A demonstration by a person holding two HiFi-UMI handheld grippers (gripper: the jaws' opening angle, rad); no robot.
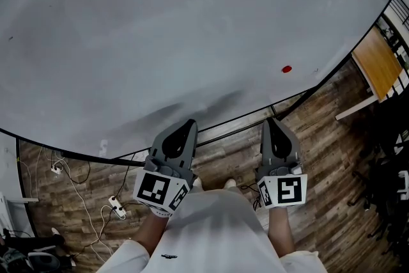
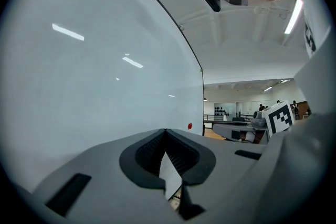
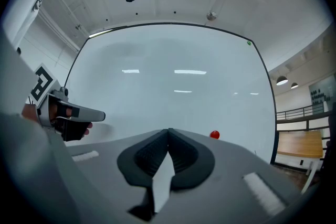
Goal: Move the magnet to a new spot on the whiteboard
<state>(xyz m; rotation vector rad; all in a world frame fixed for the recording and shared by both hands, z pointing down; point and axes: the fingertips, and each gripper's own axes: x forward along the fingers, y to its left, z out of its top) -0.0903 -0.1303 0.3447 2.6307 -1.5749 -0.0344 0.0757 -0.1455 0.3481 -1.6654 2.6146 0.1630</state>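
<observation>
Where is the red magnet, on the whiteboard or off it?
On it. The red magnet sits on the whiteboard, apart from the right tongs, which are shut and empty.

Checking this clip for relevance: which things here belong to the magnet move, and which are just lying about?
Job in hand:
red magnet
whiteboard
left gripper and right gripper, both shut and empty

Lying about:
power strip on the wooden floor
wooden table
</observation>
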